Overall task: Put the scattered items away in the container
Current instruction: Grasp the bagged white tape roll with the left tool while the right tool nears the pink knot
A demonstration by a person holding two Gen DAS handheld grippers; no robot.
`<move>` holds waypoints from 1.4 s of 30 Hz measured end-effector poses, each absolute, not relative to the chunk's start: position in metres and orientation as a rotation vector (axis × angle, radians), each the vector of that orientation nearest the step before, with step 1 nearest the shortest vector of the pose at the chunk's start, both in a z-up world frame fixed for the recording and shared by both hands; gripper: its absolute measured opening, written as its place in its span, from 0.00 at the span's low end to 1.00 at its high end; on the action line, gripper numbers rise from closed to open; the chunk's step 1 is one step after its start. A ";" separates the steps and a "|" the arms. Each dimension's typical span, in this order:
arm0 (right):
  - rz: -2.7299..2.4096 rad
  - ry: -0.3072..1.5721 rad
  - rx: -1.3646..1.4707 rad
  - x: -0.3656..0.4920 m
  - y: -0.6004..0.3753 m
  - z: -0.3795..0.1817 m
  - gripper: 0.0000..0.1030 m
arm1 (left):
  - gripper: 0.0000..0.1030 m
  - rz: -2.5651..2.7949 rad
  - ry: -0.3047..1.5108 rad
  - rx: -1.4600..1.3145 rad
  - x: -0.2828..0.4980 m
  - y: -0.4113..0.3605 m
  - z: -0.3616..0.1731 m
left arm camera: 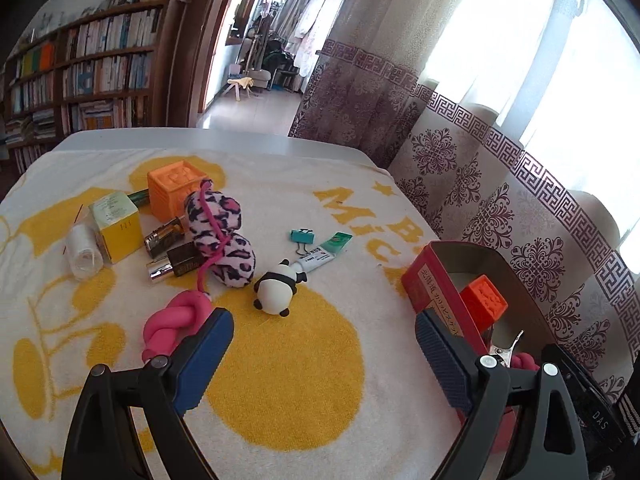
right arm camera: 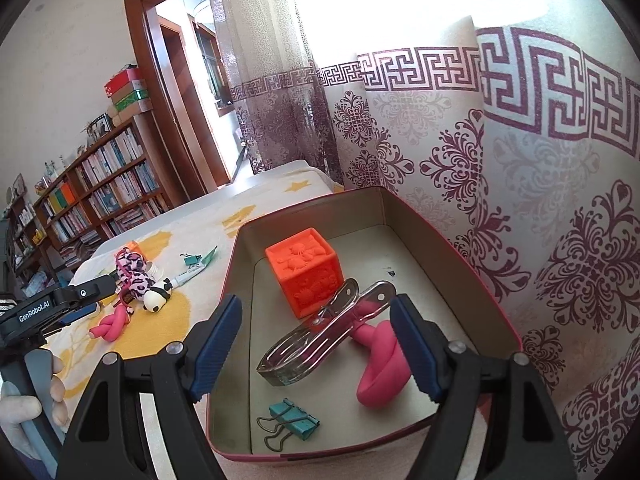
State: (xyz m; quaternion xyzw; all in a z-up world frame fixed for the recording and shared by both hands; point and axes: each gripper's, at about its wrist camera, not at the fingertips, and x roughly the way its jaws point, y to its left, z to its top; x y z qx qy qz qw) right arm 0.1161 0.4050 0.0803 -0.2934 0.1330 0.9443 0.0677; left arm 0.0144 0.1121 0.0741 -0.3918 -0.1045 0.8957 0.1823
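Container (right arm camera: pixel 460 280): red tin, open top, pale lining, at the right edge of the surface just beside the curtain (right arm camera: pixel 560 200). Contents:
- orange embossed cube (right arm camera: pixel 306 272), upright, toward the far end;
- large metal spring clip (right arm camera: pixel 316 336), lying tilted, its handles touching the cube's near face;
- pink knotted toy (right arm camera: pixel 380 372), partly under the clip's handles;
- teal binder clip (right arm camera: pixel 294 422), flat on the floor near the front wall.

Scattered items, on the yellow-and-white towel (left arm camera: pixel 288 380) that covers the surface, well apart from the container:
- panda figure (left arm camera: pixel 276 286), on its side;
- small white-and-green tube (left arm camera: pixel 324 252), just beyond the panda and touching it;
- second teal binder clip (left arm camera: pixel 302 236), just beside the tube;
- leopard-print plush (left arm camera: pixel 222 232) with pink cord;
- second pink knotted toy (left arm camera: pixel 172 324), at the cord's end;
- larger orange cube (left arm camera: pixel 178 190);
- yellow box (left arm camera: pixel 116 226);
- white roll (left arm camera: pixel 82 252), beside the box;
- two dark-and-metal cylinders (left arm camera: pixel 172 248), between box and plush.

Left tool (left arm camera: pixel 324 344): fingers spread wide, holding nothing, above the towel between the pink knot and the container's wall.

Right tool (right arm camera: pixel 316 348): fingers spread wide, holding nothing, above the container's near half, the spring clip between them but untouched.

Background: bookshelf (left arm camera: pixel 80 68), doorway.
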 end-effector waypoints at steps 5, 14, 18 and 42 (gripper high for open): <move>2.894 0.359 -0.875 0.119 0.385 0.087 0.78 | 0.91 2.626 -0.360 -1.168 0.012 0.059 0.057; 2.991 0.324 -0.914 0.105 0.337 0.093 0.78 | 0.91 2.709 -0.413 -1.225 0.015 -0.003 0.039; 3.032 0.334 -0.980 0.090 0.310 0.090 0.78 | 0.91 2.727 -0.430 -1.227 0.015 -0.025 0.036; 3.043 0.361 -1.291 0.015 0.233 0.032 0.78 | 0.91 2.638 -0.090 -1.344 -0.097 -0.044 0.018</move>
